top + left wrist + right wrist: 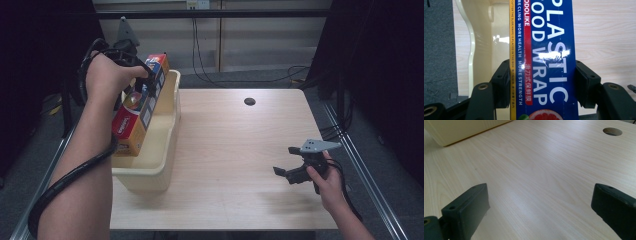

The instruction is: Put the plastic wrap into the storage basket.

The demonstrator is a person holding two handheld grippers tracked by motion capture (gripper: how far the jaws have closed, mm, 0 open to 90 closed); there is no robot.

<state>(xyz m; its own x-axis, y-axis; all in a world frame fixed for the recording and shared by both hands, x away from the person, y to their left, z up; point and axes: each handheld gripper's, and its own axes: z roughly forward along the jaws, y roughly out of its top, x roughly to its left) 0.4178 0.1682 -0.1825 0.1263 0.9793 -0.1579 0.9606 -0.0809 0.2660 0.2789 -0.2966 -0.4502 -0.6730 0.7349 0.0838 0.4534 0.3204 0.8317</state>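
Left tongs [145, 80], held above the far-left corner of the table [240, 150], pinch a long box [140, 107] of plastic food wrap across its width. In the left gripper view, the two black jaws press against opposite long sides of the box [544, 62], whose blue face reads "PLASTIC FOOD WRAP" in white, with a red strip and a yellow edge to one side. In the high view, the box is tilted, its far end raised near the tongs and its near end lowered over the bin [165, 145], a cream plastic tub standing along the left edge of the table; whether the near end touches the bin cannot be told. In the left gripper view, the bin [484, 42] lies behind the box, its wavy rim and inner wall visible, with bare table [604, 32] on the other side. Right tongs [287, 160] are held low over the near-right part of the table, well apart from box and bin, with jaws spread and nothing between them. In the right gripper view, the two jaws stand wide apart over bare wood [536, 170], an outer wall of the bin [461, 128] shows at the top left, and a round hole [612, 131] in the tabletop shows at the top right. In the high view, the hole [249, 101] lies near the far edge of the table.
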